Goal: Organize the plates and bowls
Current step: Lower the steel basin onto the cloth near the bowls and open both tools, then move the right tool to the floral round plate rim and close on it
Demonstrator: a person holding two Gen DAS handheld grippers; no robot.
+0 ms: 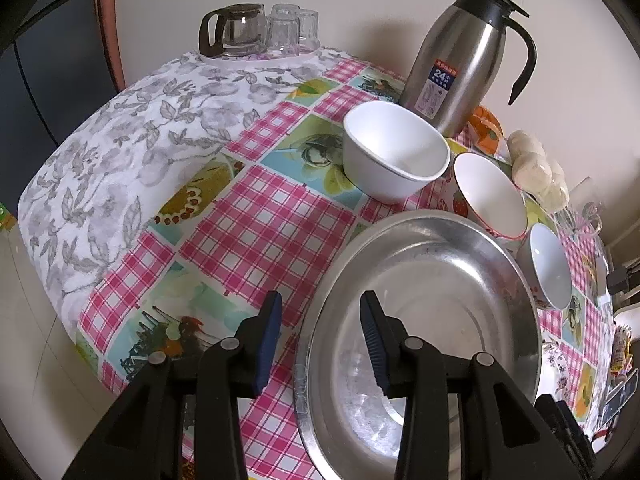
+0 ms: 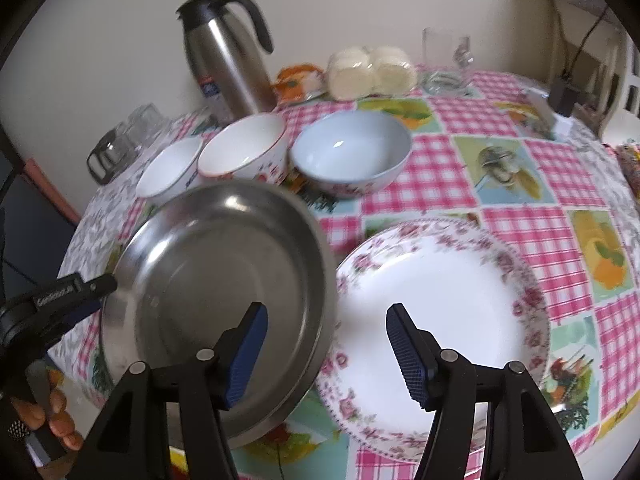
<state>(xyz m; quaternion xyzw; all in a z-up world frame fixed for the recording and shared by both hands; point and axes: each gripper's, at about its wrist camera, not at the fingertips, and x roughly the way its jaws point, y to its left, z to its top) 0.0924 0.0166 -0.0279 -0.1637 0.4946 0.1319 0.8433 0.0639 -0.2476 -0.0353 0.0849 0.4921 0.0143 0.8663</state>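
Two sets of tongs, both parted: my left tongs [image 1: 320,340] straddle the steel plate's [image 2: 224,280] 9 o'clock rim without pinching it, right tongs [image 2: 324,356] empty. It overlaps the floral plate [image 2: 440,312] at 3 o'clock, so it could slide off.

Shiny metal plate [image 2: 208,264], glossy ceramic plate [image 2: 444,304] — glass cups [image 1: 292,28]

Left wrist: my camera looks steeply down, close over the bench's [image 1: 240,216] left end.
Right wrist: same tilt, further right.
Shared: steel plate [image 1: 432,320] [image 2: 216,280], three bowls.
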